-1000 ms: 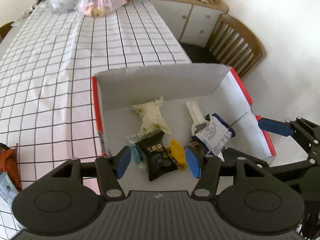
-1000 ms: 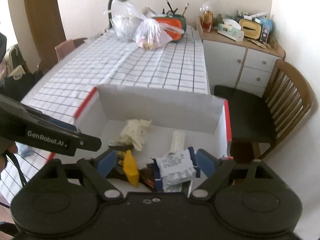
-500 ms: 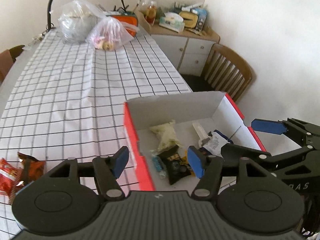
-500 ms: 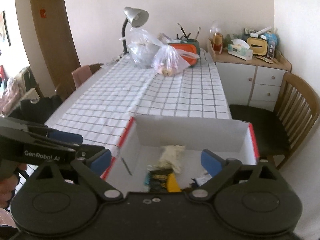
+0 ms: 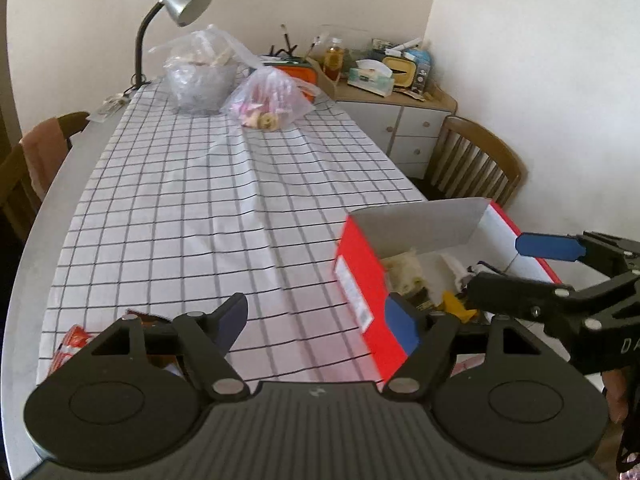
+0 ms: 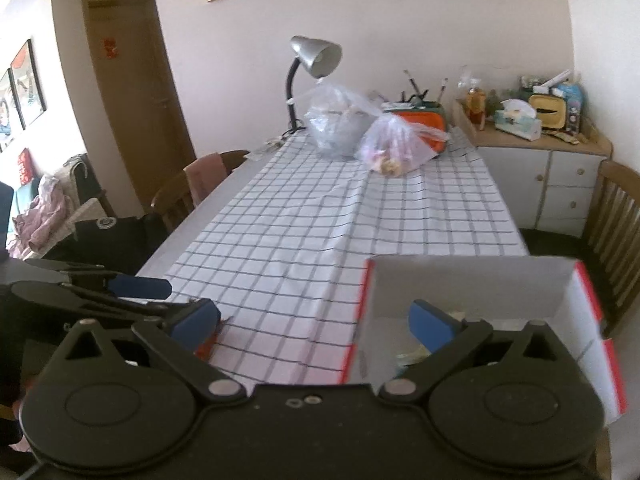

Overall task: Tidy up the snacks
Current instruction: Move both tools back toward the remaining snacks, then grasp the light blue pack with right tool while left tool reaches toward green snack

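A red and white cardboard box (image 5: pixel 360 264) stands at the table's near right corner and holds several snack packets, among them a yellow one (image 5: pixel 454 304) and a pale one (image 5: pixel 404 266). The box (image 6: pixel 472 284) also shows in the right wrist view. Red snack packets (image 5: pixel 70 344) lie on the cloth at the near left, partly hidden behind my left gripper (image 5: pixel 320 320), which is open and empty, left of the box. My right gripper (image 6: pixel 314 320) is open and empty, held above the box's near left corner.
A checked tablecloth (image 5: pixel 224 200) covers the long table. Two plastic bags (image 5: pixel 264 100), an orange container and a desk lamp (image 5: pixel 176 4) stand at the far end. Wooden chairs (image 5: pixel 476 160) stand on the right and left. A cluttered white cabinet (image 6: pixel 540 152) is beyond.
Both grippers have pulled back and up out of the box, and the left one has swung to the left. A blue and white packet now lies in the box, no longer between the right fingers.
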A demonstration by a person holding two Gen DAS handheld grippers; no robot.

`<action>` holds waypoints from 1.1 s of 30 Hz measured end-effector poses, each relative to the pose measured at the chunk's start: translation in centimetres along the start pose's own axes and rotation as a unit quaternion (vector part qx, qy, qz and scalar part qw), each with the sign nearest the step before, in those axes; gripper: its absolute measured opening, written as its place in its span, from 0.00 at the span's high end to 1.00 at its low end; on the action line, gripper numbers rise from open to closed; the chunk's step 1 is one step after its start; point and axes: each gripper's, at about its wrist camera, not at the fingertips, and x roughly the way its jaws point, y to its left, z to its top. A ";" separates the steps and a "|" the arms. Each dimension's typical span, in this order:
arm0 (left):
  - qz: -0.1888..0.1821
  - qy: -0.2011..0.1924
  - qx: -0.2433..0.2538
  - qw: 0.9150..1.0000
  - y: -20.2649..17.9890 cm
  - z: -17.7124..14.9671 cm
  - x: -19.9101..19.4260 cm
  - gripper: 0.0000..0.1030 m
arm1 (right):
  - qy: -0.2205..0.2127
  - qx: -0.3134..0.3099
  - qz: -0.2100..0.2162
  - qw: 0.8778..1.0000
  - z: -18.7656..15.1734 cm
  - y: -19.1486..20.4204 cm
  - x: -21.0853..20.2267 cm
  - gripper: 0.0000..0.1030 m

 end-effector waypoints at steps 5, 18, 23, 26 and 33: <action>0.007 0.014 -0.010 1.000 3.7 -1.0 -0.4 0.21 | 0.013 0.011 0.013 1.000 -1.0 2.9 1.6 0.00; 0.049 0.032 -0.043 0.997 13.5 -2.5 -1.4 0.21 | 0.074 -0.001 0.015 0.997 -3.1 9.6 7.4 0.00; 0.063 0.040 -0.049 0.996 15.8 -3.4 -1.4 0.21 | 0.108 -0.019 0.029 0.993 -4.3 12.0 10.4 0.01; 0.072 0.049 -0.049 0.995 16.8 -4.1 -1.1 0.21 | 0.132 -0.033 0.039 0.990 -5.0 13.1 12.3 0.02; 0.089 0.078 -0.071 0.990 19.0 -6.1 -0.4 0.21 | 0.180 -0.073 0.047 0.980 -6.8 15.5 16.7 0.13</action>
